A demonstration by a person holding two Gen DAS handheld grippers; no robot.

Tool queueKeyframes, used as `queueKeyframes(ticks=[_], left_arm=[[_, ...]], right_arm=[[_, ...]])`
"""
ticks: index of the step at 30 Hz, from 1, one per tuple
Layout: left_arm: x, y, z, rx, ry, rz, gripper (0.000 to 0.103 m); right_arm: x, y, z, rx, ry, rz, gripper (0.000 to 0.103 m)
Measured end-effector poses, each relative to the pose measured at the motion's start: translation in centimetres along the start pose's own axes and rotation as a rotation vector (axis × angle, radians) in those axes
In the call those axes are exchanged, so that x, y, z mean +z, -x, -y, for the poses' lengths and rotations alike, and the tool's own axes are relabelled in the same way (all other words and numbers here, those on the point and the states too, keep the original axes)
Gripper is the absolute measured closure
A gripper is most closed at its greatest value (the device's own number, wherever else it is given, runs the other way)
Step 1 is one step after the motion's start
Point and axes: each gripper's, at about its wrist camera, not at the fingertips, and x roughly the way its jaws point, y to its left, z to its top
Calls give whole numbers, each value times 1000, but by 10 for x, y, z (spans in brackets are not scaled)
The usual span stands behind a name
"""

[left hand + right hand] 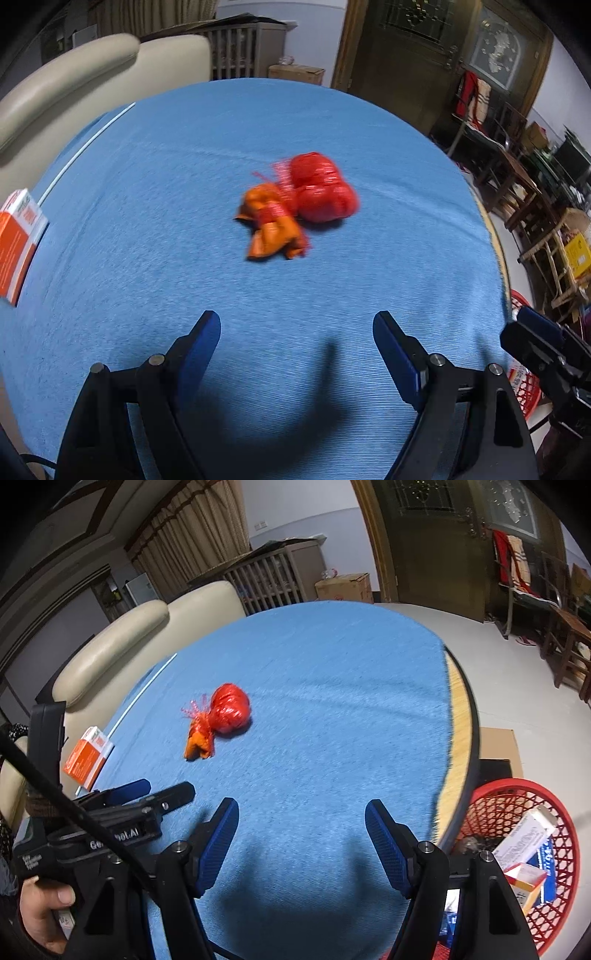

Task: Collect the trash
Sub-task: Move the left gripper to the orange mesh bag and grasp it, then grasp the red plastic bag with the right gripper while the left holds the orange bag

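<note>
Both spread, empty grippers, left gripper (295,325) and right gripper (301,812), hover at the blue-clothed tabletop's (332,686) near edge, well short of the knotted red-and-orange plastic trash bundle (295,203) mid-table.

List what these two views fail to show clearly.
- Red bag and orange wrapper, left wrist view: motion blur hides print and contents.
- Orange box, left wrist view: cut off by the frame edge.
- Red basket, right wrist view: partly hidden by the right gripper.

A matt, ribbed blue cloth (332,701) covers the table. The red bag (323,188) is glossy crinkled plastic. The basket (565,834) is red plastic lattice; the sofa (140,642) looks like smooth cream leather.
</note>
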Motion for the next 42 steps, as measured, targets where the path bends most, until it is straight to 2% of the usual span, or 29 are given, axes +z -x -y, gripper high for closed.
queueKeyframes(ticks=[5, 10, 15, 20, 21, 23, 26, 32, 39, 42], left_arm=[[4, -9, -24, 24, 50, -14, 18], [25, -18, -32, 13, 77, -8, 18], [50, -36, -24, -22, 78, -14, 18], [62, -57, -22, 9, 89, -19, 18], [62, -61, -21, 24, 80, -18, 22], [62, -63, -19, 79, 35, 1, 66], [59, -61, -29, 47, 42, 1, 69], [37, -46, -58, 101, 49, 15, 70], [22, -31, -90, 148, 83, 12, 71], [20, -26, -92, 163, 97, 9, 71]], right_arm=[[-5, -14, -3, 13, -1, -29, 28], [-7, -21, 1, 20, -12, -42, 28], [-7, -21, 11, 15, -31, -47, 28], [-6, -22, 19, 4, -44, -54, 28], [-4, -23, 19, 3, -45, -56, 28], [0, -26, 18, 3, -41, -56, 28], [9, -33, 11, 9, -24, -53, 28], [42, -61, -20, 45, 38, -26, 28], [88, -119, -66, 105, 111, -25, 28], [98, -144, -79, 79, 132, -56, 30]])
